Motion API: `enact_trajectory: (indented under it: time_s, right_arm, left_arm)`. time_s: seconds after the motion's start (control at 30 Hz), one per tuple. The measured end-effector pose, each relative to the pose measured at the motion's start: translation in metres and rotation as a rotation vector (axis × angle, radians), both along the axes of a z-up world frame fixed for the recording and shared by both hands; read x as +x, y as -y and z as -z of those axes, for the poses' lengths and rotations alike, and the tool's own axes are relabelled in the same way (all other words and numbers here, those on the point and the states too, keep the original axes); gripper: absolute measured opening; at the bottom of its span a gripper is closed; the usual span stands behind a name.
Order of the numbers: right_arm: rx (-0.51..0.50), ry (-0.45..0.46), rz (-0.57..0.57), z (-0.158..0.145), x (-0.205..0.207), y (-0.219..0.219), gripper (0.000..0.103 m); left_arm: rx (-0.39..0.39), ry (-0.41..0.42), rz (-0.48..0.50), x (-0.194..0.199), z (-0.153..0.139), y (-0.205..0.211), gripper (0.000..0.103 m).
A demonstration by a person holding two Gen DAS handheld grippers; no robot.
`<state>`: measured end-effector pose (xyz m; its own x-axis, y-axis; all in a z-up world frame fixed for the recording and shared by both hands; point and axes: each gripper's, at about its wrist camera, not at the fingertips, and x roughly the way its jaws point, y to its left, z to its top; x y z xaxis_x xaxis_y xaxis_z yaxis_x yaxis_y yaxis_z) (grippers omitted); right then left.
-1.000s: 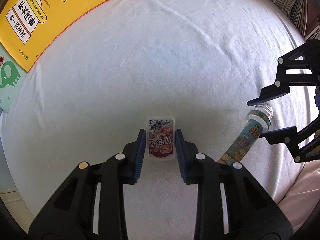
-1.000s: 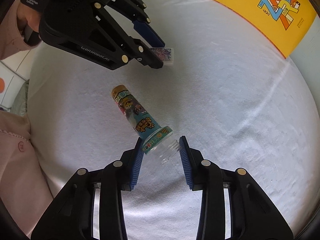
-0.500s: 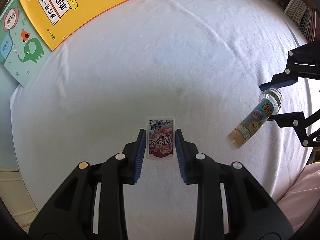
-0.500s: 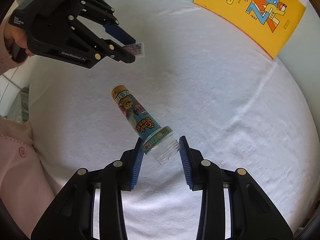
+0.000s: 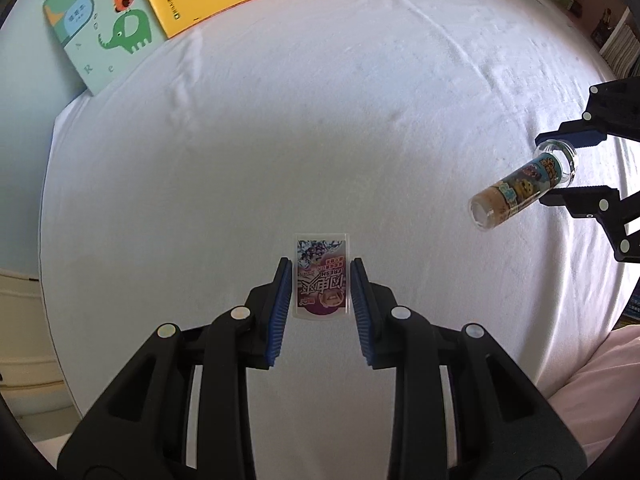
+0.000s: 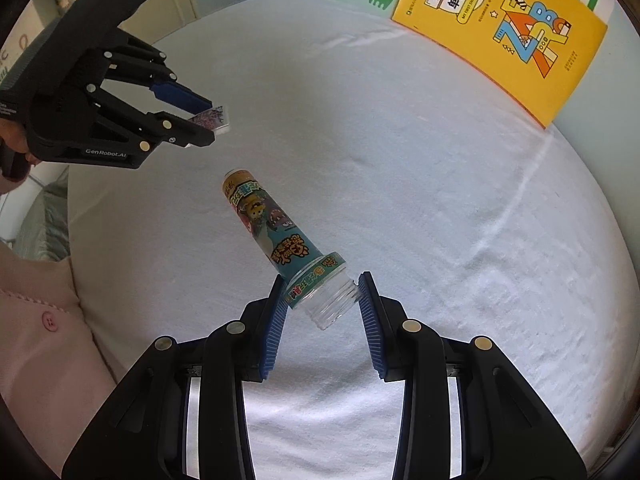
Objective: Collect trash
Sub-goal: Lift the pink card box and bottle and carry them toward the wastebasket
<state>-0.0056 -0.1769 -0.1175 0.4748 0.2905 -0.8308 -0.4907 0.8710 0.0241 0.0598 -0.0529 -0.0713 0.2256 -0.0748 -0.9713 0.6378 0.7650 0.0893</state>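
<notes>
Blue-padded left gripper point(image 5: 320, 284) clamps a small packet point(image 5: 321, 280), now higher above the white bed point(image 5: 280, 140) than before; more books point(image 5: 120, 28) show. Right gripper point(image 6: 323, 296) clamps the bottle point(image 6: 280, 244) near its open neck, also lifted slightly higher.

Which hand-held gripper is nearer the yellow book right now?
Neither clearly. The left hand-held gripper, shut on the small packet, and the right hand-held gripper, shut on the bottle, both hang over the white sheet, apart from the yellow book.
</notes>
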Motion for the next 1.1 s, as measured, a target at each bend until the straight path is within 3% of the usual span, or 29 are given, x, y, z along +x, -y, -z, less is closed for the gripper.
enact_trajectory:
  time_s: [0.73, 1.1]
  right_arm:
    - [-0.019, 0.05, -0.366, -0.022, -0.019, -0.127, 0.037]
    - [-0.034, 0.072, -0.597, -0.035, -0.041, -0.219, 0.037]
  left_arm:
    - [-0.036, -0.028, -0.476, -0.098, -0.012, -0.137, 0.028]
    - [-0.031, -0.022, -0.723, -0.147, -0.016, -0.212, 0.028]
